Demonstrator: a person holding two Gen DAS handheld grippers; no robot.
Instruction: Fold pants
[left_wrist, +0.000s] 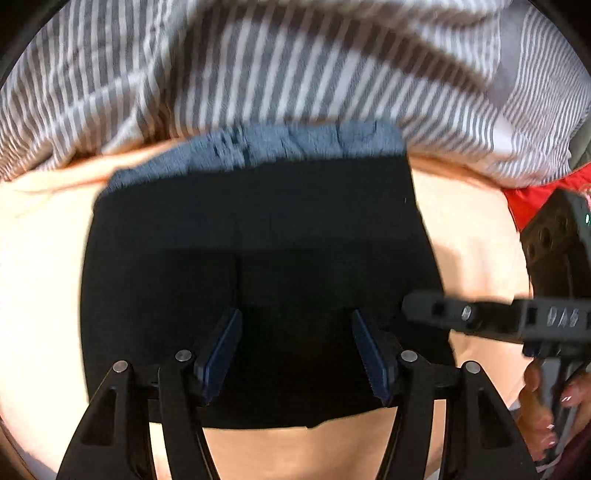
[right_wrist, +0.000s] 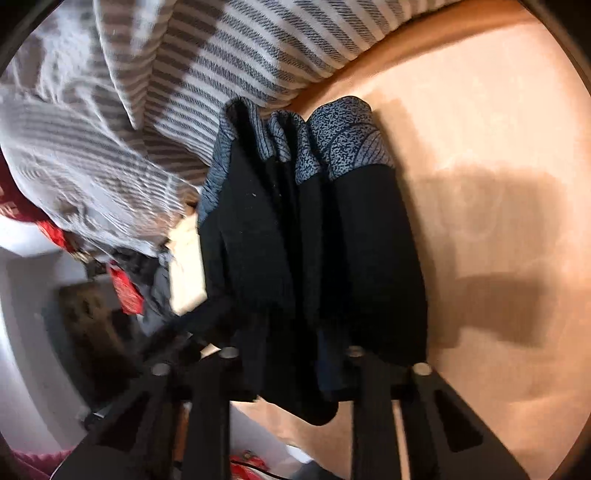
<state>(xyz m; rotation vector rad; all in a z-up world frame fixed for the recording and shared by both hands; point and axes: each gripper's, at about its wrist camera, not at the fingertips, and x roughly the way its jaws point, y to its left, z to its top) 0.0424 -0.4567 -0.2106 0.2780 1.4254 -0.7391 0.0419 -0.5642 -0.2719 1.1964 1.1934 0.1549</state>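
Peach bedsheet (left_wrist: 44, 295) carries folded black leggings (left_wrist: 258, 258). Left gripper (left_wrist: 295, 354) hovers spread; right gripper (right_wrist: 291, 369) pinches their edge. Lay that edge flush, then press flat.

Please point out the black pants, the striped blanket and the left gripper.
black pants (left_wrist: 258, 240): left wrist view, the flat black top layer.
striped blanket (left_wrist: 295, 74): left wrist view, its middle folds.
left gripper (left_wrist: 295, 354): left wrist view, between the fingertips.
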